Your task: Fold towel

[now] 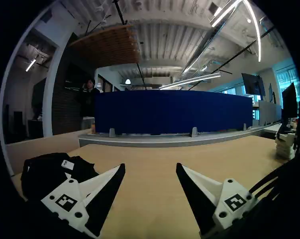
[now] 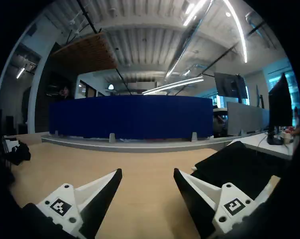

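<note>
You're at the start: left gripper (image 1: 150, 165) and right gripper (image 2: 147, 170) both wide open, holding nothing, over the wooden table (image 1: 169, 153); black towel (image 1: 50, 171) lies crumpled near left, so next probably pick up an edge and spread it.

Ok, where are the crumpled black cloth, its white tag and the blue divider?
black cloth (image 1: 46, 177), left gripper view, its crumpled middle
white tag (image 1: 67, 164), left gripper view, the tag's centre
blue divider (image 1: 169, 111), left gripper view, its front panel

Apparently open tabletop (image 1: 150, 171); blue partition (image 1: 169, 111) beyond
</note>
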`<state>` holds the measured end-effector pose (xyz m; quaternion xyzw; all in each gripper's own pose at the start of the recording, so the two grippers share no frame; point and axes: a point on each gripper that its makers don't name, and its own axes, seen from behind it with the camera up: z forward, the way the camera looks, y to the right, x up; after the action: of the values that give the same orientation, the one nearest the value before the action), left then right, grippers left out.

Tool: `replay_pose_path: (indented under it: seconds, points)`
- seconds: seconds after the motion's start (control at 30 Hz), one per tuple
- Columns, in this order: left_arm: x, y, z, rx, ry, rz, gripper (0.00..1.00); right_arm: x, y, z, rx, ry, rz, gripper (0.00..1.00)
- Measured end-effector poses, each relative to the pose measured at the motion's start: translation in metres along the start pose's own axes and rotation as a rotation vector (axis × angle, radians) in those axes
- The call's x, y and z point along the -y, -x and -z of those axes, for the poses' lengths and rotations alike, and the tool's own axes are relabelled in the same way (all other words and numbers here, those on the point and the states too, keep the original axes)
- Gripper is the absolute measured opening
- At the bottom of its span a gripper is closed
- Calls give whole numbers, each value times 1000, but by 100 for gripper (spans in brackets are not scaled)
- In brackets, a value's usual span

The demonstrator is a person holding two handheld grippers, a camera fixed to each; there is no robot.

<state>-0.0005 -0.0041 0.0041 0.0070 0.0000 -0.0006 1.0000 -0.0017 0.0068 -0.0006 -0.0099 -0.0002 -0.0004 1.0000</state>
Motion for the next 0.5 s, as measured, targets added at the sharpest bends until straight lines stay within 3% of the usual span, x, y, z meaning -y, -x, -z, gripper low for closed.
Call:
replay_pose_path:
  seconds: [0.5]
  points:
    - [1, 1, 0, 0, 0, 0, 95, 0, 0, 1, 0, 0, 0, 100]
